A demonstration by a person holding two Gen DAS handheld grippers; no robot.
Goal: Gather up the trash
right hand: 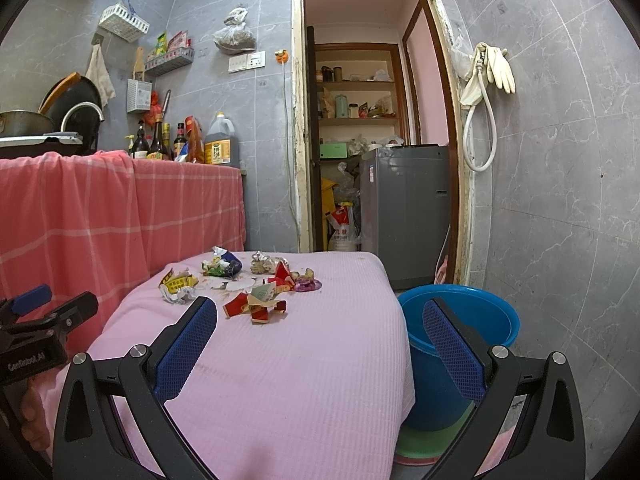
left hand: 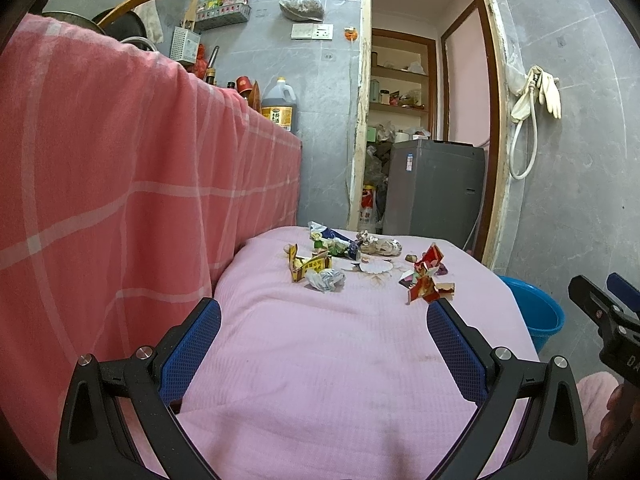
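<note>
Task barely begun: both the left gripper (left hand: 324, 320) and right gripper (right hand: 320, 320) spread, empty; wrapper scraps (right hand: 256, 306) all uncollected mid-frame on pink tablecloth (right hand: 300, 380); blue bucket (right hand: 496, 312) at right seemingly empty.

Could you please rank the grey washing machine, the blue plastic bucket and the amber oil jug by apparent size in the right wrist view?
1. Grey washing machine, largest.
2. Blue plastic bucket, close behind; it stands nearer the camera and a gripper finger covers part of it, so this ranking is unsure.
3. Amber oil jug, clearly smallest.
</note>
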